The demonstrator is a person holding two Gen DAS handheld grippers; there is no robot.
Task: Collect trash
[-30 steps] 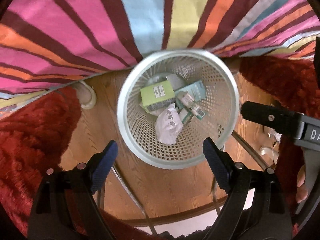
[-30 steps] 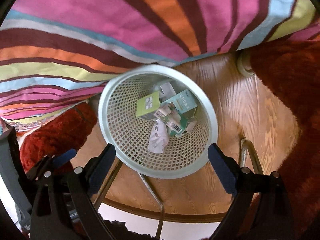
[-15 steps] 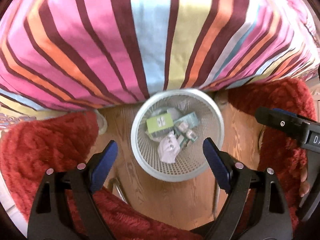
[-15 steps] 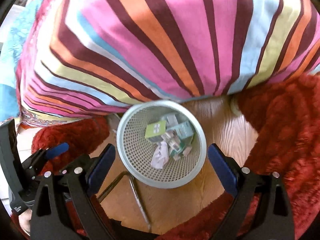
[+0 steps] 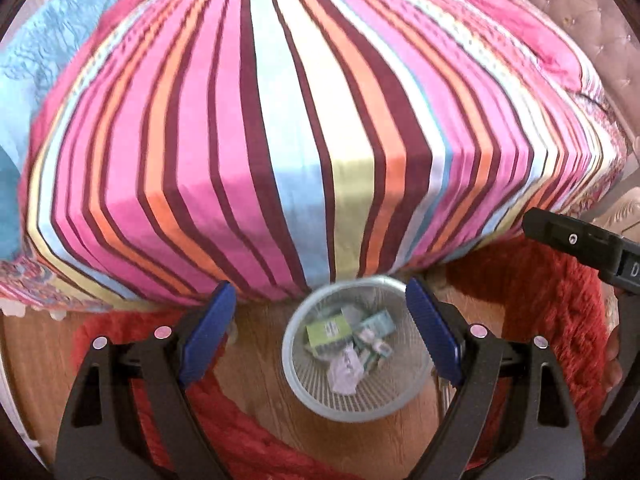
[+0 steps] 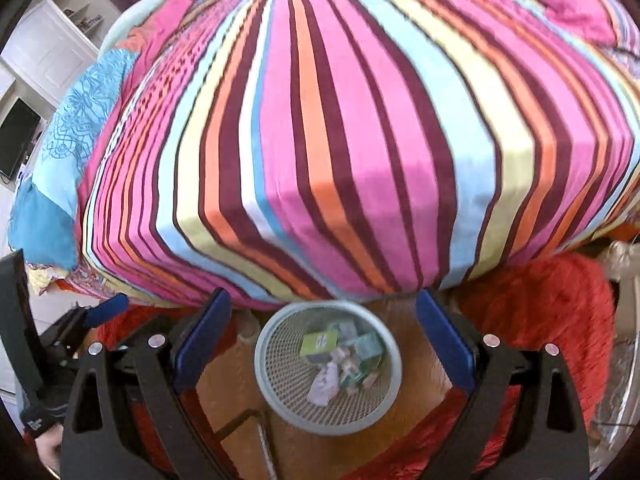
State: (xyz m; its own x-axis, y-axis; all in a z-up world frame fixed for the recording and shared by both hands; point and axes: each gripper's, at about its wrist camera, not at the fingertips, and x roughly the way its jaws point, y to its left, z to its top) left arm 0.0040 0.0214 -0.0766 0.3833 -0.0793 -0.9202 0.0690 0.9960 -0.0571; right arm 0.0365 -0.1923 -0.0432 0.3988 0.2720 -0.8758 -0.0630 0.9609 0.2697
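Note:
A pale mesh wastebasket (image 5: 296, 384) stands on the wooden floor at the foot of the bed, far below both grippers; it also shows in the right wrist view (image 6: 276, 392). Inside lie a green box (image 5: 326, 330), a teal box (image 5: 378, 324) and crumpled white paper (image 5: 344, 372). My left gripper (image 5: 322, 334) is open and empty, high above the basket. My right gripper (image 6: 322, 338) is open and empty too, its body showing at the right of the left wrist view (image 5: 580, 244).
A bed with a striped pink, orange and blue cover (image 5: 320, 120) fills the upper view. Red shaggy rugs (image 5: 540, 312) lie left and right of the basket. A blue pillow (image 6: 72, 128) and white cabinets (image 6: 52, 40) sit at far left.
Both grippers have risen well away from the basket, which now looks much smaller; the top of the bed has come into view. Both stay open and empty.

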